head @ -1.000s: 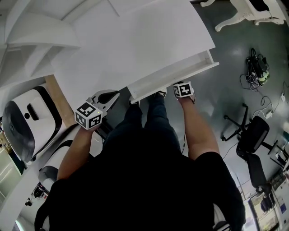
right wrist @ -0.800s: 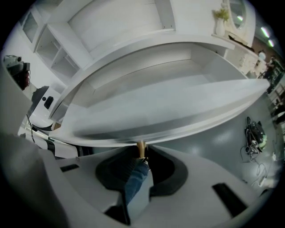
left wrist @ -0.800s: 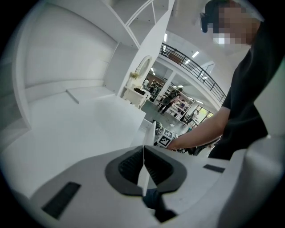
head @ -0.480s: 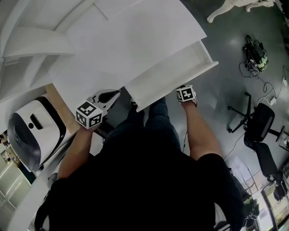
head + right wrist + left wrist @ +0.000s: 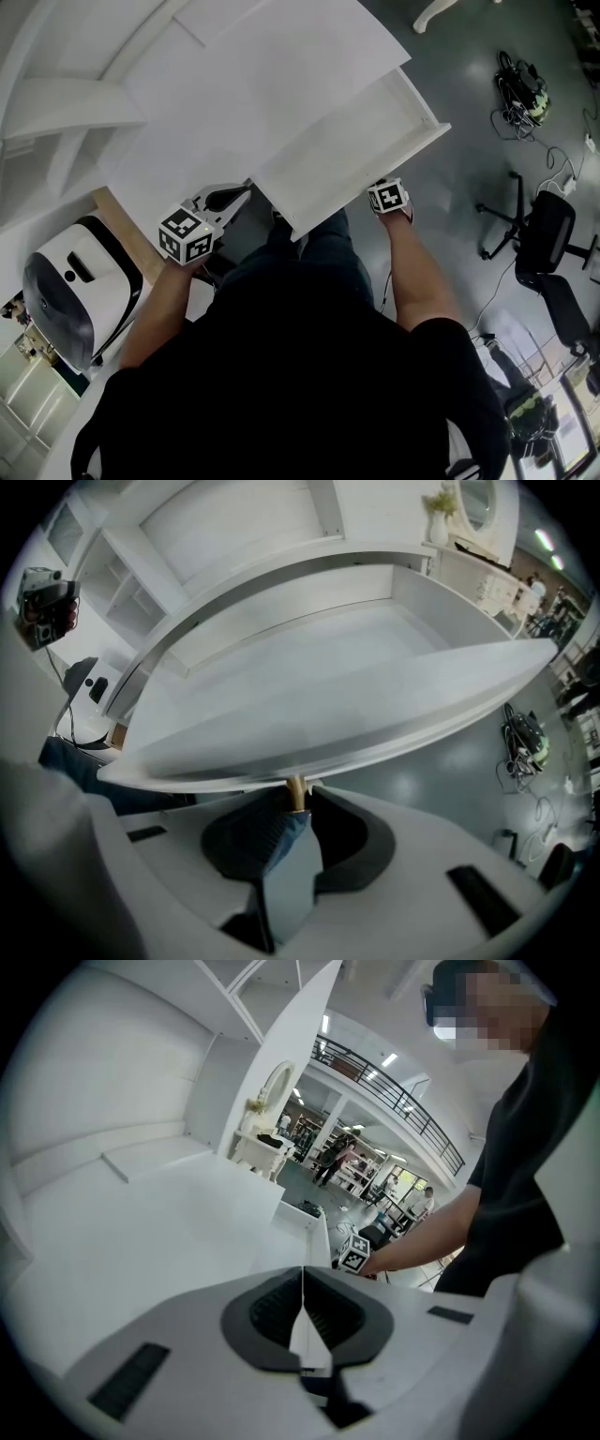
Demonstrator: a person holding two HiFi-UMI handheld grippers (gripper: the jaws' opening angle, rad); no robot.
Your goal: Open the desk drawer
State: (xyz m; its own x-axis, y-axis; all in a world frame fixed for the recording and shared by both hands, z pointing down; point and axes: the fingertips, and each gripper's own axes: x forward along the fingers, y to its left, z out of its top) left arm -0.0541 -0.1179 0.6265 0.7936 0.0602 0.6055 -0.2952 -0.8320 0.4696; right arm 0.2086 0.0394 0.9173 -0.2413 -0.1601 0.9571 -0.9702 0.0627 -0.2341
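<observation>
The white desk drawer [image 5: 356, 159] stands pulled out from the white desk top [image 5: 272, 75], and its inside shows bare. My right gripper [image 5: 298, 803] is under the drawer front [image 5: 328, 733], shut on its small brass knob [image 5: 297, 789]. In the head view only that gripper's marker cube [image 5: 387, 197] shows, just below the front edge. My left gripper [image 5: 239, 197] is shut and holds nothing, hovering at the desk's near edge to the left of the drawer. In the left gripper view its closed jaws [image 5: 302, 1283] point across the desk top [image 5: 141, 1232] toward the drawer [image 5: 314, 1227].
A white and black rounded appliance [image 5: 70, 281] stands at the left on the floor. White shelves [image 5: 66, 103] rise at the desk's far left. Office chairs [image 5: 548, 234] and a bundle of cables [image 5: 520, 84] are on the grey floor at the right. The person's legs are below the drawer.
The drawer has slid further out of the desk toward the person, with the right gripper on its knob moving along. The left gripper has stayed near the desk edge, turning slightly.
</observation>
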